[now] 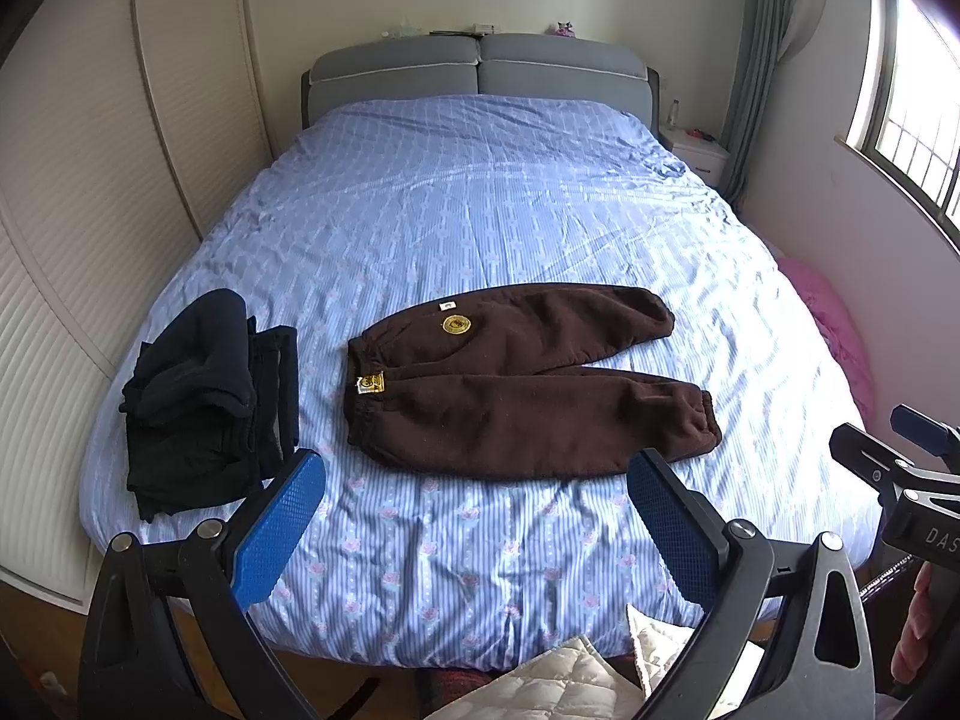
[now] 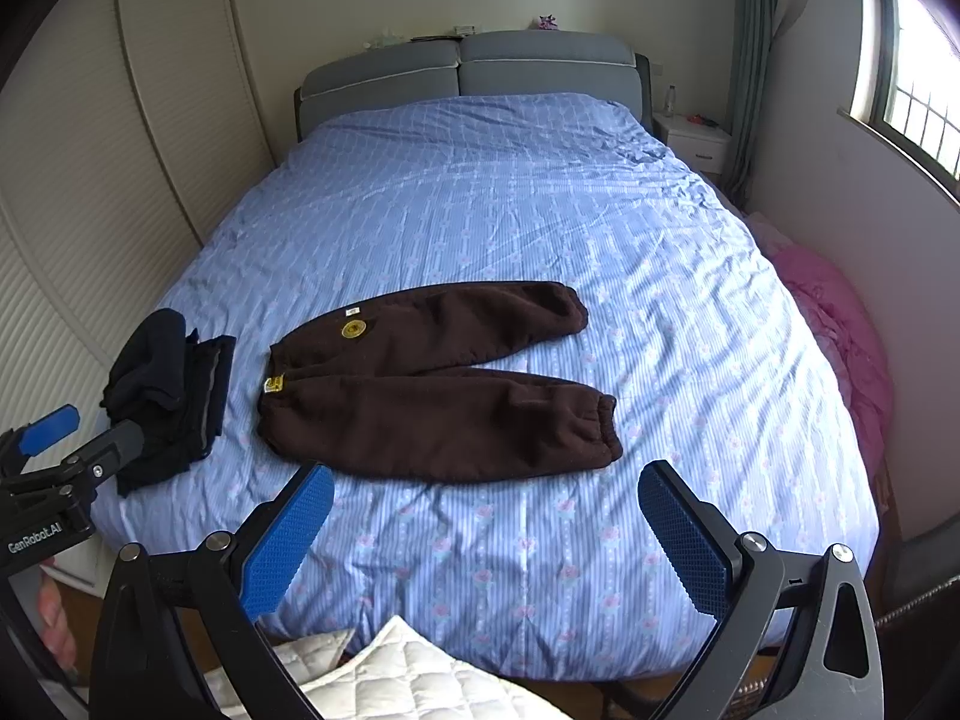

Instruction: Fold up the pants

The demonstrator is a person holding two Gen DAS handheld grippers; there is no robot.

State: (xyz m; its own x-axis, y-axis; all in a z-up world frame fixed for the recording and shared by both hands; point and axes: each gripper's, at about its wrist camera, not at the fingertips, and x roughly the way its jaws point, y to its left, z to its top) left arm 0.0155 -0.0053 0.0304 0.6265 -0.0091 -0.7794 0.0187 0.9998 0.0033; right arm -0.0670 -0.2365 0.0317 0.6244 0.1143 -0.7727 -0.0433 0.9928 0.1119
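The brown pants [image 1: 516,384] lie flat on the blue bed cover [image 1: 480,210], ahead of both grippers, with the 2 legs spread apart and the waistband toward the left. The left gripper [image 1: 477,516] and the right gripper [image 2: 486,525] are both wide open and hold nothing, above the near edge of the bed. The thick fleece could bunch if a finger takes only 1 layer. The black clothes pile [image 1: 204,396], left of the waistband, could be caught by mistake.
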